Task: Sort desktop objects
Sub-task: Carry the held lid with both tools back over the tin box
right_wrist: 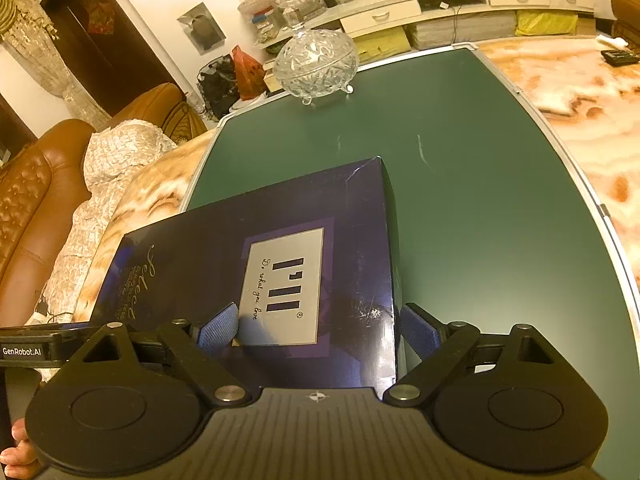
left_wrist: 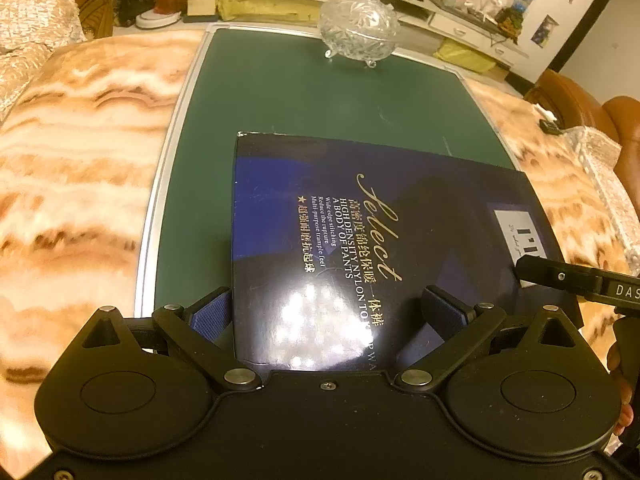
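A marbled table [left_wrist: 72, 152] carried a green mat [left_wrist: 280, 96]. On the mat lay a dark blue box [left_wrist: 360, 240], both grippers' jaws spread apart at its near end; a crystal bowl [left_wrist: 358, 32] stood beyond.

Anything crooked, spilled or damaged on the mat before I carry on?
The dark blue box lies skewed to the green mat edges, with a scuffed far corner. The lidded crystal dish stands upright; nothing spilled.

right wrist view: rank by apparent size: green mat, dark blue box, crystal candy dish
1. green mat, fills most of the frame
2. dark blue box, though it lies closest to the camera, which inflates it
3. crystal candy dish, far end of the mat, clearly smallest
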### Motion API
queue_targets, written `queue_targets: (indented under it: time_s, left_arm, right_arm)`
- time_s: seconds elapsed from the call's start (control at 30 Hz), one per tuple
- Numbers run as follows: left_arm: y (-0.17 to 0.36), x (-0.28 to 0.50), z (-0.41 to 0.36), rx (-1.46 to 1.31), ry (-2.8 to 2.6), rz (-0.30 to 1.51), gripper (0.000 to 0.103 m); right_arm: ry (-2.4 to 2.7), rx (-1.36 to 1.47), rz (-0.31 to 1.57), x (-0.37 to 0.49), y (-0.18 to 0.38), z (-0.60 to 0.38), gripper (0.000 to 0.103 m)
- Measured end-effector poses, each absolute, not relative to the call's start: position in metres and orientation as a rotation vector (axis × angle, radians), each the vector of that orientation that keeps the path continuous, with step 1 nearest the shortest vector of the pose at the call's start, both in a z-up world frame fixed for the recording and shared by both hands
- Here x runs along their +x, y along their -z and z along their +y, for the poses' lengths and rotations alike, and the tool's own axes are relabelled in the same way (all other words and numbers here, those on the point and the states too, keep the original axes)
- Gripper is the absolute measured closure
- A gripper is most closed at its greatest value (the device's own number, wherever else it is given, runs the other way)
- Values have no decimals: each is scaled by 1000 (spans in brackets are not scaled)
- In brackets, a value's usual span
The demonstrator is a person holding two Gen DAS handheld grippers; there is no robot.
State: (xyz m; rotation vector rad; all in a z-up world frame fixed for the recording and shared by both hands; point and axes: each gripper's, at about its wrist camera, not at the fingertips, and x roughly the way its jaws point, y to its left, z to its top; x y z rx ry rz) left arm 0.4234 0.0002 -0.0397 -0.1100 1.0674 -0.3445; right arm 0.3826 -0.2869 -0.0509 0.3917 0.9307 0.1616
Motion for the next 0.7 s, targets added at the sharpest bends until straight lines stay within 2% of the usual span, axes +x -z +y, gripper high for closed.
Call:
queue_targets:
  time_s: [0.7]
  left_arm:
    - [1,338,5,-82,339,1042,2]
  right_arm:
    - [-150,379,908,300,13,-275,12]
